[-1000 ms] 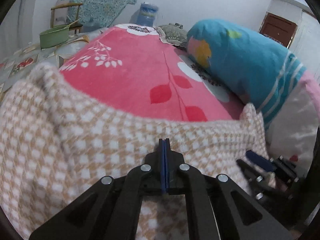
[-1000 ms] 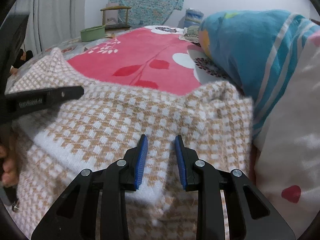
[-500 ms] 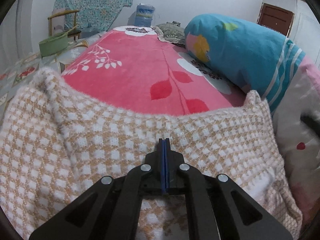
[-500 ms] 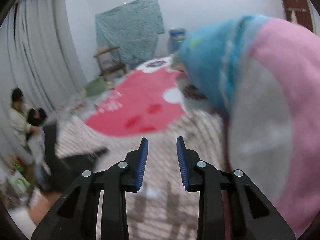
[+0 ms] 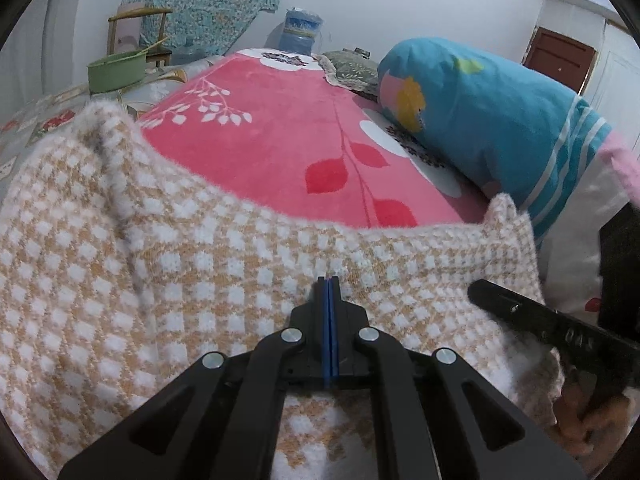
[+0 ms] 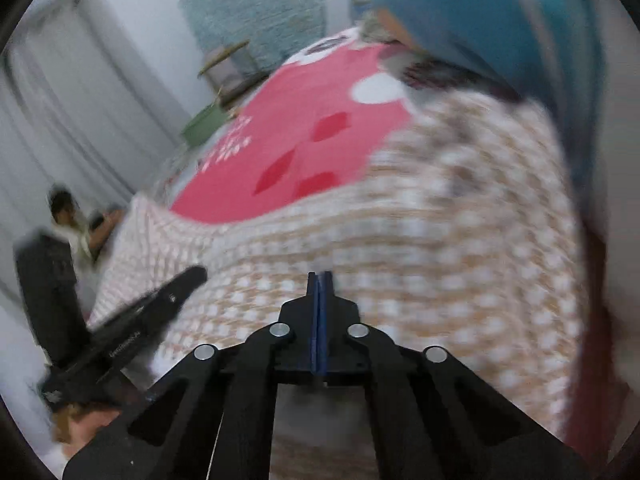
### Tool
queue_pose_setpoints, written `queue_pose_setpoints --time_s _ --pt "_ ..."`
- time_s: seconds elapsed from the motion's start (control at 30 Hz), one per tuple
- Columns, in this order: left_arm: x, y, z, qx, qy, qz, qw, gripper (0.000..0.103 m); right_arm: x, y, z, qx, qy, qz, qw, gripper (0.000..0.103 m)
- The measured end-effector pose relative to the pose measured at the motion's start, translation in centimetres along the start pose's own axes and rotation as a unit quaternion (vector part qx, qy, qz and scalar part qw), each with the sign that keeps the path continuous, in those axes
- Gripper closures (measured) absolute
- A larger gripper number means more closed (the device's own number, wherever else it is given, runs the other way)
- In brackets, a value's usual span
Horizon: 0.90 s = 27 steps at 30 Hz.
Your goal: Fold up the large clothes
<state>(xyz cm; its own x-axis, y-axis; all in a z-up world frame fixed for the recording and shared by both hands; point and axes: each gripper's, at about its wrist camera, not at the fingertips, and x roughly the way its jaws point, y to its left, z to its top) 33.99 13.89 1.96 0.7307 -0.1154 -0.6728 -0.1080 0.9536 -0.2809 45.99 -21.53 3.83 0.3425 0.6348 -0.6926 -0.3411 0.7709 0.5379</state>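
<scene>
Right now my left gripper (image 5: 328, 280) is pressing its jaws together on a pinch of the checked knit garment (image 5: 160, 264), near its close edge. My right gripper (image 6: 319, 276) is sitting over the same knit; its jaws have just been closing and are meeting flat, though blur is hiding whether any cloth is caught between them. Beyond them the garment is lying rumpled across the pink blanket (image 5: 280, 136), beside the blue pillow (image 5: 492, 120). Judging by that, I am only starting: no clean fold is showing yet.

Tan-and-white checked garment (image 5: 200, 264), pink blanket (image 5: 280, 128)
</scene>
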Motion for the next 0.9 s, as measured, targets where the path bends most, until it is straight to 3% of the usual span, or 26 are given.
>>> queue_pose_setpoints --time_s 0.07,0.37,0.5,0.57,0.6,0.7,0.77,0.9 --pt "-0.1 -0.2 0.0 0.005 0.000 0.002 1.0000 0.100 -0.6 -1.9 0.1 0.031 -0.006 0.003 0.999 0.103" --pt "-0.2 -0.1 -0.1 0.003 0.005 -0.005 1.0000 0.100 -1.9 -2.3 -0.5 0.018 -0.017 -0.015 1.000 0.103" --pt "-0.4 0.1 -0.3 0.002 0.006 -0.008 0.9999 0.100 -2.7 -2.6 -1.3 0.011 -0.033 -0.047 0.998 0.103" --pt "-0.5 0.1 -0.5 0.002 0.007 -0.007 0.9999 0.100 -3.0 -2.0 -2.4 -0.029 -0.039 -0.124 0.991 0.103" --pt "-0.6 0.2 -0.5 0.001 0.007 -0.009 0.9999 0.100 -3.0 -1.7 -3.4 -0.061 -0.037 -0.142 0.987 0.103" --pt "-0.9 0.2 -0.7 0.001 0.005 -0.009 0.9999 0.100 -4.3 -1.5 -3.8 -0.059 -0.030 -0.148 0.987 0.103" --pt "-0.9 0.1 -0.8 0.003 0.005 -0.005 1.0000 0.100 -5.5 -0.6 -4.0 -0.067 -0.043 -0.173 0.982 0.103" --pt "-1.0 0.0 -0.9 0.003 0.005 -0.005 1.0000 0.100 -8.2 3.5 -4.8 -0.158 -0.105 -0.195 0.962 0.089"
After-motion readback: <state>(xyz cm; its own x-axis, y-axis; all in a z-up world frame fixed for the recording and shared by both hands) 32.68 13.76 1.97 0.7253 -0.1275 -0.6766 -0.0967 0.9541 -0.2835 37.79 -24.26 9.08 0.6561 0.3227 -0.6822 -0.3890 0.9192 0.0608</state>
